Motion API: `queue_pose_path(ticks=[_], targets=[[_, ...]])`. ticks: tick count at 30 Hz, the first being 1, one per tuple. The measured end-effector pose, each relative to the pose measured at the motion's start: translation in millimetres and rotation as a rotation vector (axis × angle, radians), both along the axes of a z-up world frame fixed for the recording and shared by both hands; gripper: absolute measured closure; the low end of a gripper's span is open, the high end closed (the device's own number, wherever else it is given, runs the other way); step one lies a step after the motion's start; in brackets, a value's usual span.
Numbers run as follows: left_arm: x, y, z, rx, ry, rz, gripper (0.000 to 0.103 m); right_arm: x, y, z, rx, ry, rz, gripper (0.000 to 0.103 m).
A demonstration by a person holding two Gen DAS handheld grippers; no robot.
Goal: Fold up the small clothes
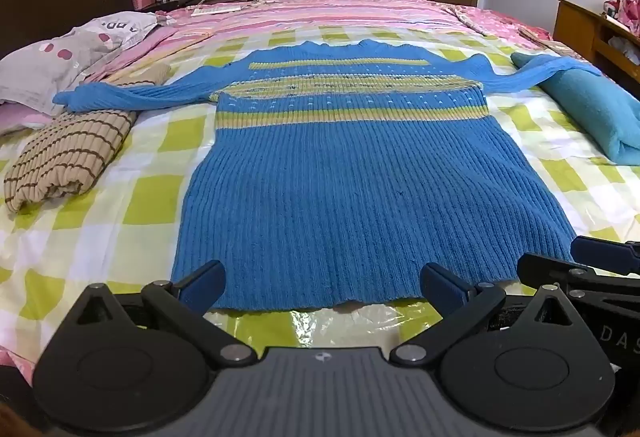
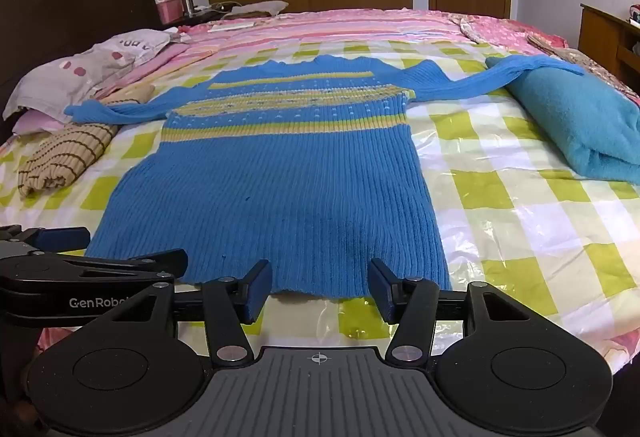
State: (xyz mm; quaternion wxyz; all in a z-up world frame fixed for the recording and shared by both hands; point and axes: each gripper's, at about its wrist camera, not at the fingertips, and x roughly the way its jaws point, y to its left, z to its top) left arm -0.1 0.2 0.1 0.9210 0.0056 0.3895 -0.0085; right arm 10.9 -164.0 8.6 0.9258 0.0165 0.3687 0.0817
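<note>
Blue ribbed knit sweater (image 1: 360, 173) with yellow bands across the chest lay flat and unfolded on the checked bed cover (image 1: 132, 205), hem nearest the cameras, both sleeves spread sideways, the left one draped over a folded striped beige garment (image 1: 68, 153).

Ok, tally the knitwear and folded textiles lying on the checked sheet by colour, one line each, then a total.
Blue with yellow bands: 1, the spread-out sweater
Beige with brown stripes: 1, the folded knit
Plain teal: 1, the folded piece
Total: 3
</note>
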Motion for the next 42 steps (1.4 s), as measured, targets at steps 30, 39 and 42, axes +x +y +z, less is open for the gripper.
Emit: queue_pose_path(ticks=[30,39,42], targets=[[31.9,-1.1,-10.2,0.060,0.040,-0.005,0.000,28.2,3.9,-14.2,-0.011,0.017,0.001,0.050],[60.4,0.1,-7.2,0.090,0.028,0.006,0.000,56.7,8.6,-11.1,-0.001,0.007,-0.013,0.050],[68.6,0.9,-13.2,0.082,0.050,0.011,0.000,65.3,10.6,-13.8,-0.001,0.016,-0.016,0.050]])
